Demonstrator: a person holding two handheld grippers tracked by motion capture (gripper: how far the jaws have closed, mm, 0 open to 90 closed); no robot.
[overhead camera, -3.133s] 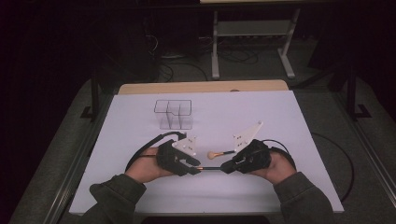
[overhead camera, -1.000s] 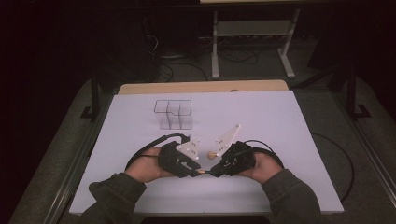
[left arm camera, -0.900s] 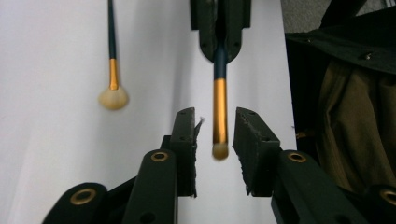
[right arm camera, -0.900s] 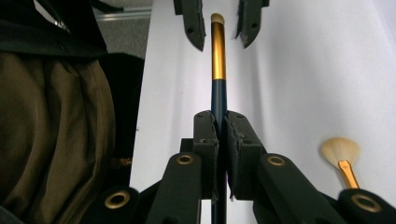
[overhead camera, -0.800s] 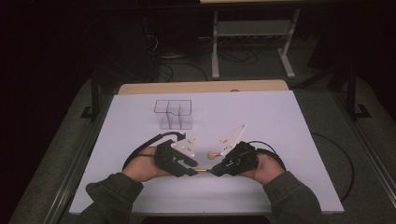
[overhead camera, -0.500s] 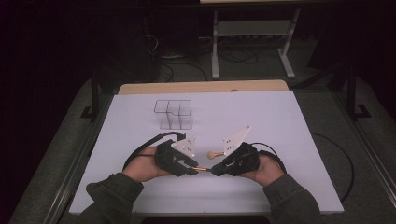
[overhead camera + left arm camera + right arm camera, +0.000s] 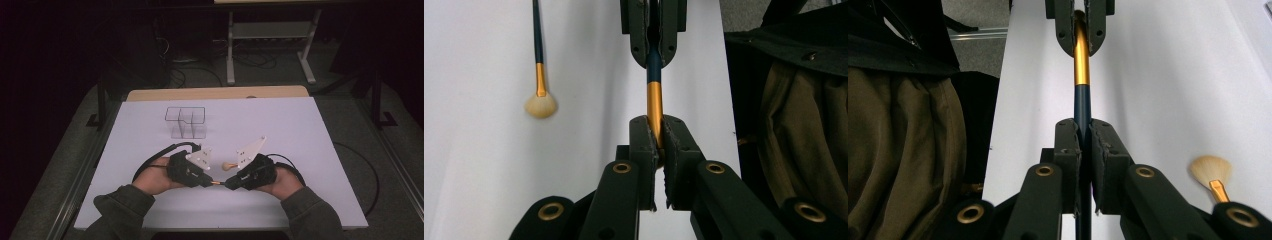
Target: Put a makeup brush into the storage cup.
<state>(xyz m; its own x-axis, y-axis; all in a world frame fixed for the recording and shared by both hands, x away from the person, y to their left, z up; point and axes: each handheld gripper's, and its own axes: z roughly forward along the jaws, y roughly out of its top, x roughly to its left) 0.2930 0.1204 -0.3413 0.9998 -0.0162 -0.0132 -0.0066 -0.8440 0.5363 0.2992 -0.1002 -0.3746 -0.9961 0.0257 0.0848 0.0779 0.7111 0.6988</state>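
- Step in hand: a two-handed grip on one slim make-up brush with a dark blue handle and gold metal collar (image 7: 218, 183). It is held level between the two tools, near the 6 o'clock edge of the white-covered table (image 7: 300, 130).
- Left gripper (image 7: 210, 182): its jaws have just been closing and now stand narrow, clamped on the gold collar. In the left gripper view the pads (image 7: 646, 137) press the collar from both sides. The bristle end is hidden between them.
- Right gripper (image 7: 229, 184): jaws narrow, clamped on the blue handle, as confirmed in the right gripper view (image 7: 1083, 132).
- Whether the held brush touches the table cannot be told.
- Judgement: the brush is secured at both ends, so this is a hand-over or re-grip and not yet a placement.
- Next move calls for: one tool to let go while the other keeps firm hold. The brush should then go toward the clear plastic compartment organiser (image 7: 186, 122), at about 11 o'clock from the hands and well apart from them. Releasing both ends together would drop the brush.
- Count, largest first:
- One white-covered table.
- One clear organiser; its compartments appear empty.
- Two black two-jaw grippers, one in each hand.
- Two make-up brushes: the held one, and a second blue-and-gold brush with a pale fan of bristles (image 7: 540, 75). The second lies loose on the table at 12 o'clock from the held one, near it but apart.
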